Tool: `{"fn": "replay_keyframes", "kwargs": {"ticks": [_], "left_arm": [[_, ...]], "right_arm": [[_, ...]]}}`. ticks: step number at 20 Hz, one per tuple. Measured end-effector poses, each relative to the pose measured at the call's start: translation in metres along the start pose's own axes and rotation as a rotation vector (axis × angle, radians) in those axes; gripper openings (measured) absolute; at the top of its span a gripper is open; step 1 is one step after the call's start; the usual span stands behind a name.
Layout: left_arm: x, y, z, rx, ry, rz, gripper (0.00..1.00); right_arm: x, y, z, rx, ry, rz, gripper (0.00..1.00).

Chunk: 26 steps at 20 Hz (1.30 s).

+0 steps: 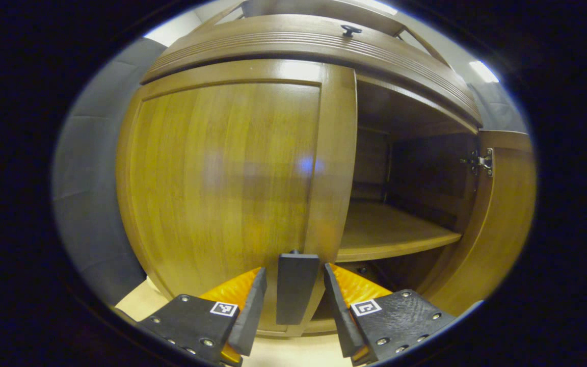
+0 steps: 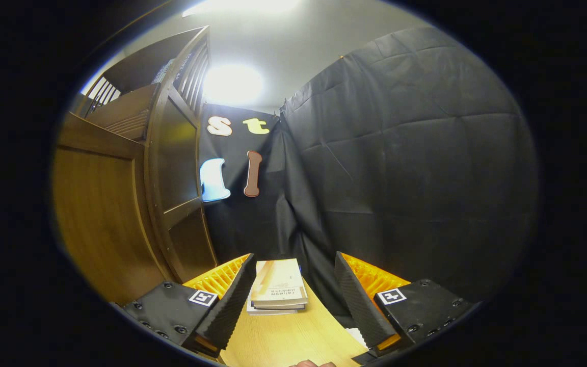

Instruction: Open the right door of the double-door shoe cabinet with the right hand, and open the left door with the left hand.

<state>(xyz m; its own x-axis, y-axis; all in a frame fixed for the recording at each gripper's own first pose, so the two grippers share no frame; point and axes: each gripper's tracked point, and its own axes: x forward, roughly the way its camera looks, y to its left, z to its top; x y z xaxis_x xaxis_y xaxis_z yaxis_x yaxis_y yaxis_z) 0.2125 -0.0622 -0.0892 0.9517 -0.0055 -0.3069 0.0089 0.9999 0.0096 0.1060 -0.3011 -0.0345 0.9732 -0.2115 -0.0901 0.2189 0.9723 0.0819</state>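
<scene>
In the left gripper view, the left gripper (image 1: 293, 300) has its fingers apart on either side of the dark handle (image 1: 296, 288) of the closed left door (image 1: 222, 183), not pressing on it. Beyond, the right door (image 1: 502, 214) stands swung open, showing a shelf (image 1: 390, 234). In the right gripper view, the right gripper (image 2: 293, 300) is spread wide above a table (image 2: 293, 341) bearing stacked books (image 2: 278, 290); the shoe cabinet (image 2: 120, 204) stands to the left.

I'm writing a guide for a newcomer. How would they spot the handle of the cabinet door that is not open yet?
Find the wooden shoe cabinet; its right door is swung open, its left door shut. The dark flat handle sits low on the shut door's inner edge, between the left gripper fingers.
</scene>
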Motion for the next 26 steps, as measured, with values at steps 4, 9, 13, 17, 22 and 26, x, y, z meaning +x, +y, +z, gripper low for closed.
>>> {"fn": "replay_keyframes", "kwargs": {"ticks": [4, 9, 13, 17, 22, 26], "left_arm": [[0.000, 0.000, -0.007, 0.020, 0.012, 0.022, 0.41], [-0.002, -0.001, -0.008, 0.037, 0.015, 0.019, 0.30], [-0.006, -0.003, -0.007, 0.033, 0.013, -0.019, 0.22], [-0.004, -0.006, -0.007, 0.038, 0.012, -0.048, 0.22], [-0.005, -0.009, -0.009, 0.050, 0.016, -0.092, 0.22], [-0.006, -0.011, -0.006, 0.057, 0.001, -0.117, 0.21]], "right_arm": [[0.007, 0.001, -0.004, 0.002, 0.006, 0.017, 0.98], [-0.001, 0.004, 0.000, -0.006, -0.003, 0.027, 0.98], [-0.024, 0.007, 0.002, 0.001, -0.016, 0.001, 0.98], [-0.053, 0.014, 0.001, -0.002, -0.011, -0.024, 0.98], [-0.092, 0.026, -0.004, 0.004, -0.012, -0.065, 0.98], [-0.124, 0.036, -0.017, -0.003, -0.003, -0.079, 0.98]]}}
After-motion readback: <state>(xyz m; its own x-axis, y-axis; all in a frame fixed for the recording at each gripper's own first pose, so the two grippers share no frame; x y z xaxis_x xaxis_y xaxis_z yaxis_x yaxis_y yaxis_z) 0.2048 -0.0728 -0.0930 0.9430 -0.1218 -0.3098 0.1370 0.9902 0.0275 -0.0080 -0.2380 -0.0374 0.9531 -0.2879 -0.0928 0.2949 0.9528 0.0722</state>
